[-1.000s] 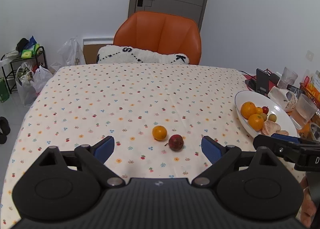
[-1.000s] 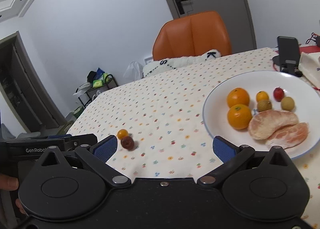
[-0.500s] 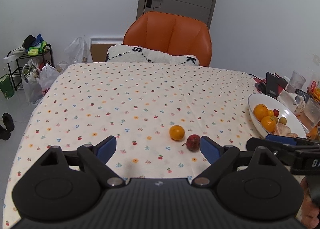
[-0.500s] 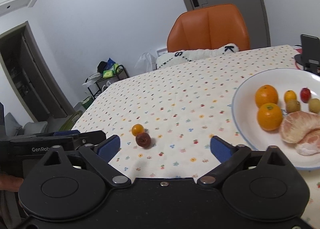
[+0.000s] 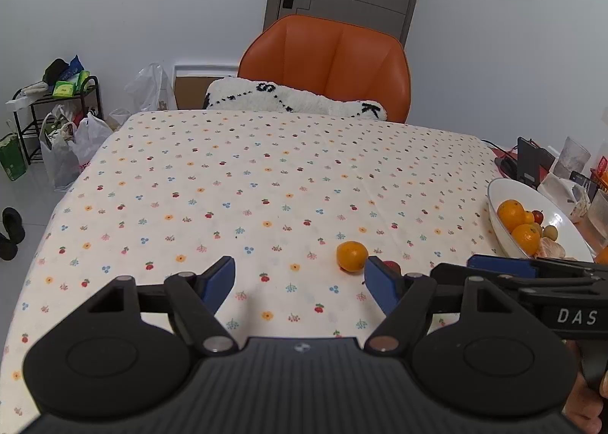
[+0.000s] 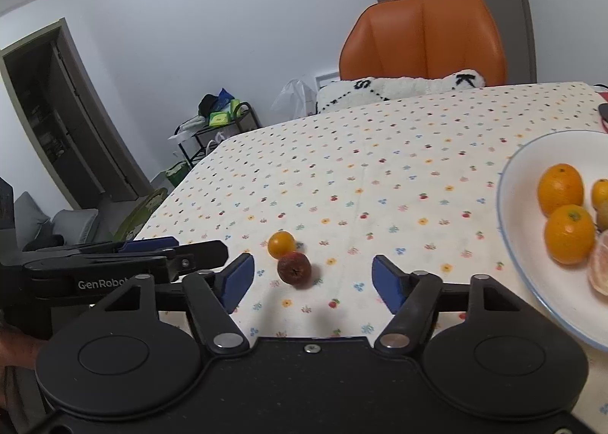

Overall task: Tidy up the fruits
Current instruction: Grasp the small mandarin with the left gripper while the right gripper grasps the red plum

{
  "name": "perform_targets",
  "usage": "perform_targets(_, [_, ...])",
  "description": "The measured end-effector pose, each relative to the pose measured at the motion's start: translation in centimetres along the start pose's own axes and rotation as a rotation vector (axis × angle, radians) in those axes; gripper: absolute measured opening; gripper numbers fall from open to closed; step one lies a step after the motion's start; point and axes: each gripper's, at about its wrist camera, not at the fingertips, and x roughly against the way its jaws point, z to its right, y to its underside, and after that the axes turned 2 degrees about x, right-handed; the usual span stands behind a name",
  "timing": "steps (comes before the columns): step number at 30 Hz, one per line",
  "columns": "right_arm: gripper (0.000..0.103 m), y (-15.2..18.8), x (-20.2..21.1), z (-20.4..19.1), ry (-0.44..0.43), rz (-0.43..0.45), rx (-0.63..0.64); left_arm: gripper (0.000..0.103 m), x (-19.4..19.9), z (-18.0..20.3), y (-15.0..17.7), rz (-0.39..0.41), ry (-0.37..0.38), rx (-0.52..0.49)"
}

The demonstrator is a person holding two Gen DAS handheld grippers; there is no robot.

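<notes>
The table is covered by a flower-print tablecloth (image 6: 380,175), with an orange chair (image 5: 326,65) behind it. Two loose fruits lie touching on the cloth: a small orange (image 6: 281,244) and a dark red fruit (image 6: 294,269). The white plate (image 6: 516,229), holding the other fruit, sits well apart to the right. My right gripper (image 6: 309,282) is released and empty, with the red fruit ahead between its fingers. My left gripper (image 5: 298,280) is also released and empty; its right finger hides most of the red fruit. Risk: both fruits are round, so a closing finger that nudges one could roll the other away.
</notes>
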Motion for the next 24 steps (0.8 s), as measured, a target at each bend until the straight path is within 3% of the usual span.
perform_targets(13, [0.054,-0.4,-3.0,-1.3,-0.024,-0.041,0.029,0.071,-1.4,-1.7,-0.4,0.0,-0.01,0.044])
perform_targets(16, [0.046,-0.2,-3.6,-1.6,-0.033,-0.053,0.038,0.071,-1.3,-2.1,-0.6,0.005,-0.018,0.053])
perform_targets(20, [0.024,0.2,-4.2,-1.7,-0.041,-0.078,0.052,0.071,-1.4,-2.2,-0.6,0.002,-0.013,0.053])
perform_targets(24, [0.023,0.3,-3.6,-1.3,-0.043,-0.066,0.053,0.071,-1.8,-1.6,-0.4,-0.005,0.002,0.04])
